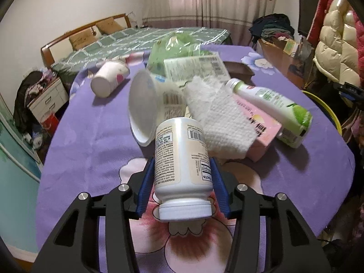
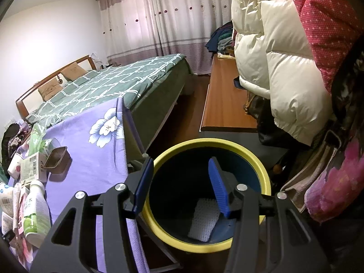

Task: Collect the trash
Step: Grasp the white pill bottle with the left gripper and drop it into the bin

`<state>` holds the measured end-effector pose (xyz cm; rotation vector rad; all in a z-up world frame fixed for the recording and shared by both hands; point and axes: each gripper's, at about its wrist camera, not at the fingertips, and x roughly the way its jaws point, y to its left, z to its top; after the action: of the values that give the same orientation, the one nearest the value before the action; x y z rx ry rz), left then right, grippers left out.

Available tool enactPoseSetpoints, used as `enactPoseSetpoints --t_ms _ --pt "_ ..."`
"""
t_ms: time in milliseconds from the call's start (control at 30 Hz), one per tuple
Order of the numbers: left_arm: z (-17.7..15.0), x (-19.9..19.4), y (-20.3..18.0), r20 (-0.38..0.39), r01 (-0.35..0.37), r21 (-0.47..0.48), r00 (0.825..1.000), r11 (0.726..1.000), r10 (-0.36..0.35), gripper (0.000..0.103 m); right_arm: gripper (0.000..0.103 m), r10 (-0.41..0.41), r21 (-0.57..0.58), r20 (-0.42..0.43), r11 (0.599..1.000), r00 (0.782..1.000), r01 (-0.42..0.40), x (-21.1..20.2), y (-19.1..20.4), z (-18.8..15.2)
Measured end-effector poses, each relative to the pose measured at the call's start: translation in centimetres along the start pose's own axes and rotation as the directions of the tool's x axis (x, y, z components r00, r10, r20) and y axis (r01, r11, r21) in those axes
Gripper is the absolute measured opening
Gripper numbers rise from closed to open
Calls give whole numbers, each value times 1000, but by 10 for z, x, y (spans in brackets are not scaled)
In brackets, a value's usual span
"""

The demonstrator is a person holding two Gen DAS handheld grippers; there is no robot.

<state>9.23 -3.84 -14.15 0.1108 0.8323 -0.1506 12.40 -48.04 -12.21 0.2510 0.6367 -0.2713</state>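
Left tool point(image 1: 182, 177): blue pads clamped on both sides of a white pill bottle point(image 1: 182, 157), cap toward the camera, base pointing away. Bottle is over the pink flower print of the purple cloth; can't tell if it's lifted clear of the cloth.

Right tool point(image 2: 179, 182): jaws about half apart, nothing between them, hanging over the mouth of the yellow-rimmed bin point(image 2: 261, 159). One white textured paper towel point(image 2: 202, 223) lies at the bin bottom.

Counter point(image 1: 91, 136): purple floral cloth. Trash pile just beyond the pill bottle: clear plastic lid point(image 1: 142, 104), white paper napkin point(image 1: 223, 122) draped over a pink box point(image 1: 264, 134), green-and-white bottle point(image 1: 273, 104) on its side across the box, paper cup point(image 1: 109, 77) tipped over far left, green plastic bag point(image 1: 173, 47) at the back.

Room: bed with green checked cover point(image 2: 109, 84), curtains, puffy white jacket point(image 2: 284, 68) hanging right.

Left view shows only a sliver of the bin rim at the counter's right edge. Only the right view shows the bin interior and a dark brown tray point(image 2: 55, 157) on the counter.
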Motion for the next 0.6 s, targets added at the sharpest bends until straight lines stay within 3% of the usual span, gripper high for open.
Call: enactPoseSetpoints --t_ms 333,467,600 --pt "35 -42 -26 100 92 50 990 995 -96 48 48 -1 11 32 1000 1000 1 -18 -9 3" --pt "64 -45 -60 139 162 120 974 979 -178 48 48 -27 7 50 1000 998 26 -31 -21 0" --pt "96 -38 -110 136 243 211 952 947 -275 48 48 -61 21 65 998 996 60 -46 -42 -4"
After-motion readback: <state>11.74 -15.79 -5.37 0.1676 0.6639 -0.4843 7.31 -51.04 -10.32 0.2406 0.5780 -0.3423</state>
